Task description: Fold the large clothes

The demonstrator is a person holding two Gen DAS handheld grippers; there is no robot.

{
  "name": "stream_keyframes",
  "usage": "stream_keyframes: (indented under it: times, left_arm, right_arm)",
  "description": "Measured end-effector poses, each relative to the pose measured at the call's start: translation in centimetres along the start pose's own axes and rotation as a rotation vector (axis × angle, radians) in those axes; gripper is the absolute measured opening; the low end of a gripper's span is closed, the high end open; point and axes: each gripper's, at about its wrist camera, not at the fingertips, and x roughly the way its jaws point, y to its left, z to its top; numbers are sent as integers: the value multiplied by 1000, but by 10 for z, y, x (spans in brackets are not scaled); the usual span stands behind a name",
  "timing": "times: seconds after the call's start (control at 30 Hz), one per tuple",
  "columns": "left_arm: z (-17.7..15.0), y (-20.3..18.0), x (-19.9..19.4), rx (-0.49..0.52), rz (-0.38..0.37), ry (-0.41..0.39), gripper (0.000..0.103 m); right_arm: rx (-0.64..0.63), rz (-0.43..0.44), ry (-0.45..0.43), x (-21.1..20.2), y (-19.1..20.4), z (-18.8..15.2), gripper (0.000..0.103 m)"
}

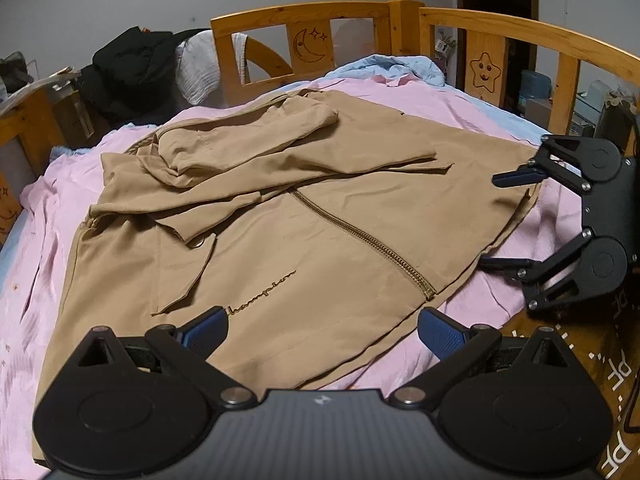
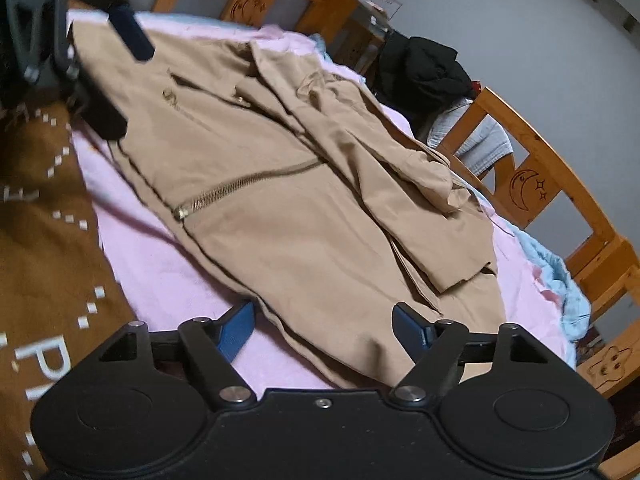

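On the bed's pink sheet (image 1: 440, 104) a tan jacket (image 1: 280, 240) lies flat, its long axis running collar-left to hem-right in the left wrist view, sleeves folded across. Left hand-held gripper (image 1: 322, 334) and right hand-held gripper (image 2: 323, 326) are both spread over its edge, pinching nothing.

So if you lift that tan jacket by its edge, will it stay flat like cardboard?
Probably not. The tan jacket already lies in soft wrinkles, so it should droop and sag. Its folded-over sleeve may slide off when lifted. The metal zipper likely makes that part hang slightly heavier.
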Motion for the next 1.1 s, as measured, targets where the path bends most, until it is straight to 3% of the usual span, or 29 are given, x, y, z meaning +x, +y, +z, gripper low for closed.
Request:
stream_keyframes:
  times: [0.07,0.2,0.3,0.53,0.67,0.77,0.97,1.1]
  left_arm:
    - [1,2,2,-21,10,7,103]
    - [5,6,5,-55,19,15,103]
    - [7,6,5,-63,17,12,103]
    - [0,-4,-7,-9,19,-50,103]
    - [-6,-26,-7,151,185,-87,102]
    - [-8,-30,3,217,329,-63,90]
    - [-14,3,-14,171,423,-54,79]
    - [-28,19,-24,231,477,-42,78]
  right_arm:
    - [-15,-16,-4,1,2,-1,77]
    - [-35,19,-33,1,6,3,28]
    - [-39,12,-66,-5,8,10,16]
    - [214,40,-123,-21,-41,40,10]
    - [337,73,-145,-20,-70,58,9]
    - [359,86,-160,-18,-82,67,9]
    - [325,88,-162,-21,-83,68,9]
    - [330,87,-166,-24,-80,61,9]
